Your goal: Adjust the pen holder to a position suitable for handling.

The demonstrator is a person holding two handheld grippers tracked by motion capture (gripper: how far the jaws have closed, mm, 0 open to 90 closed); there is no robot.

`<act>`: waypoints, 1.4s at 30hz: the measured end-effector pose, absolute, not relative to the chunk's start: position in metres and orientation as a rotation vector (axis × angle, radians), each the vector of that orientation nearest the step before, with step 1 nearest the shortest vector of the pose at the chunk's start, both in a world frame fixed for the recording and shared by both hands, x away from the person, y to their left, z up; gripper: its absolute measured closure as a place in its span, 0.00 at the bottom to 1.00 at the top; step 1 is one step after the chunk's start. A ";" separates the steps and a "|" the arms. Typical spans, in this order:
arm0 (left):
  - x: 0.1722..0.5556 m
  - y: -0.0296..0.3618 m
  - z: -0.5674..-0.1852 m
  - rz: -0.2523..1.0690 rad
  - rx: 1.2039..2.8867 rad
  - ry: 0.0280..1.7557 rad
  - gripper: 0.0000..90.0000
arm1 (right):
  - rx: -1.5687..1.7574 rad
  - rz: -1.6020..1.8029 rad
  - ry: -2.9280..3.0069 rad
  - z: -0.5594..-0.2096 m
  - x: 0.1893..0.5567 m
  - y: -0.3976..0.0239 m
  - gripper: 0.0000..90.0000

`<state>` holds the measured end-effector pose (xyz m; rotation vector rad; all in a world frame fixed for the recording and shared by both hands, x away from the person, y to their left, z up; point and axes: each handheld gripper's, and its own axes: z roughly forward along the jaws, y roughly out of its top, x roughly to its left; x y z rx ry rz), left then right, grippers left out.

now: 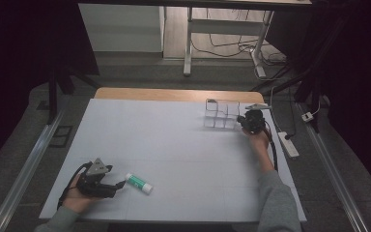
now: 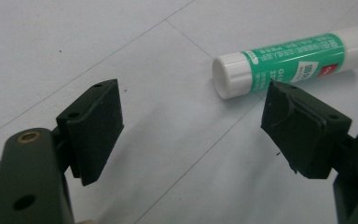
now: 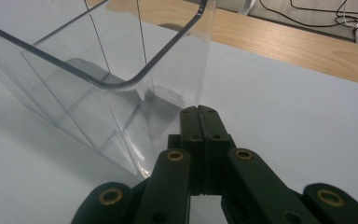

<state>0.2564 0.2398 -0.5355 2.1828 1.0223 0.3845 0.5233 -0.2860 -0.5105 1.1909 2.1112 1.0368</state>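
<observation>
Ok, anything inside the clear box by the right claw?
The clear box looks empty: only its dividers and the white table show through. Its far compartments are out of frame.

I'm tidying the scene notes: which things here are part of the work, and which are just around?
In the work:
- glue stick, lying just beyond the open left gripper
- clear divided container, with the shut right gripper at its corner

Just around:
- power strip on the floor
- cables under the far desk
</observation>
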 end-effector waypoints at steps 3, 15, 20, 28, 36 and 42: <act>0.257 0.240 -0.536 0.383 2.186 1.022 0.22 | 1.182 1.031 2.117 -0.510 0.523 -0.284 0.98; 0.257 0.240 -0.536 0.385 2.177 1.032 0.22 | 1.179 1.038 2.117 -0.510 0.524 -0.274 0.98; 0.257 0.240 -0.535 0.387 2.172 1.032 0.22 | 1.187 1.053 2.116 -0.511 0.525 -0.269 0.98; 0.257 0.240 -0.536 0.385 2.172 1.035 0.22 | 1.183 1.073 2.119 -0.511 0.527 -0.263 0.98; 0.257 0.239 -0.536 0.384 2.174 1.035 0.22 | 1.163 1.091 2.141 -0.514 0.527 -0.248 0.98; 0.258 0.240 -0.535 0.387 2.171 1.038 0.22 | 1.171 1.116 2.152 -0.514 0.529 -0.240 0.98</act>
